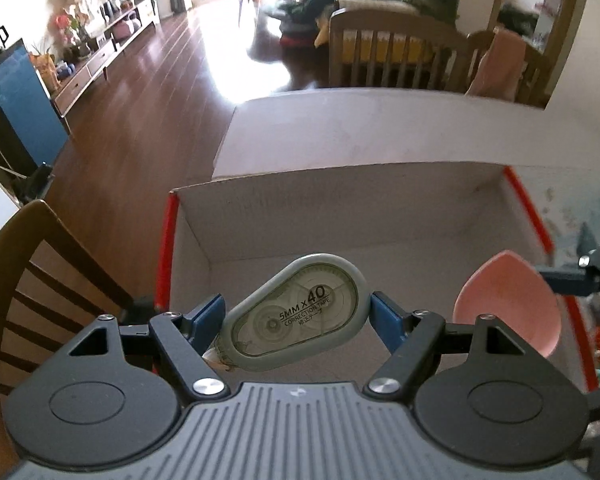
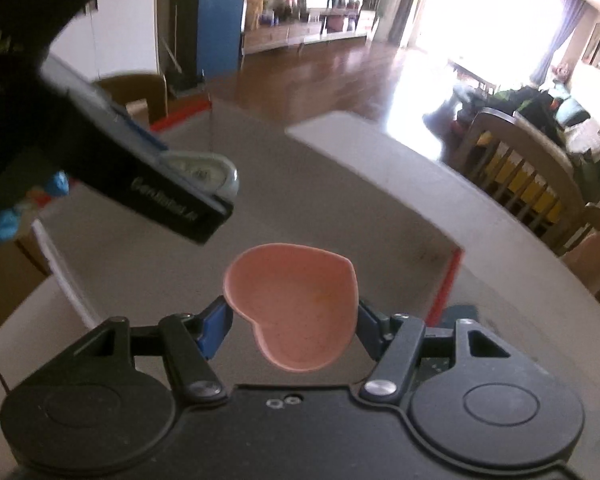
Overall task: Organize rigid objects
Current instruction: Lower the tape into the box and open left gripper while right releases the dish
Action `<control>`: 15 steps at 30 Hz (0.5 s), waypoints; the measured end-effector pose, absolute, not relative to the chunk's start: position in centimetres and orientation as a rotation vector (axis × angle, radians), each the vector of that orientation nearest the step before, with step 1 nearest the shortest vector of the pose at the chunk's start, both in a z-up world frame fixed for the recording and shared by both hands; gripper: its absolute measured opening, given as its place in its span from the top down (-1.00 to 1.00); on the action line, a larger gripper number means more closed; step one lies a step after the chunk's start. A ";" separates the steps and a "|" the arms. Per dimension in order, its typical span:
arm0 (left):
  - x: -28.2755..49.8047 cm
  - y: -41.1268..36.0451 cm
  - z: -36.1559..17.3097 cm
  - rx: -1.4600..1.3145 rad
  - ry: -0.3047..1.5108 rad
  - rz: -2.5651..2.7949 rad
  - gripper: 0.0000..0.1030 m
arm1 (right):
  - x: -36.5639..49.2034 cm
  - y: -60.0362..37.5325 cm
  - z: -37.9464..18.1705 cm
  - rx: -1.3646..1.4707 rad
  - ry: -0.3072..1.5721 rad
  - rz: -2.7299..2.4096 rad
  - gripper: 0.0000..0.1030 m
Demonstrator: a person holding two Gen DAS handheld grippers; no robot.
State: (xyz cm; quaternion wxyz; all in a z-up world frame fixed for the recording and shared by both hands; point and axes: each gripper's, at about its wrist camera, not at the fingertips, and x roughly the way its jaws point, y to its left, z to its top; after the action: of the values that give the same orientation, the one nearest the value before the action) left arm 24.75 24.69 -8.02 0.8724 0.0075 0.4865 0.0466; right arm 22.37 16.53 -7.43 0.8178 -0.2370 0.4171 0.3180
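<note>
— What do the left tongs (image 1: pixel 296 316) look like?
— Black linkage arms on silver screws, blue pads (image 1: pixel 204 314) at the fingertips, two round black discs, and a grey ribbed plate between them.
— And the right tongs (image 2: pixel 290 320)?
— The same black arms, blue pads (image 2: pixel 216 326) and silver screws, but the middle plate is black, with two small screw holes.
— Any markings?
— Pale lettering along the side of a left finger, too blurred to read.
</note>
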 end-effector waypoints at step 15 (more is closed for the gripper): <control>29.9 22.6 -13.4 0.177 1.211 0.010 -0.53 | 24.8 18.2 -12.0 -0.490 1.150 0.648 -0.25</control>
State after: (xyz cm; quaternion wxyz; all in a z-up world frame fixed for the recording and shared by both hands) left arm 29.87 22.61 -13.38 0.8186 0.0830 0.5683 0.0049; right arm 24.83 18.22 -12.02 0.7622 -0.2251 0.5287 0.2980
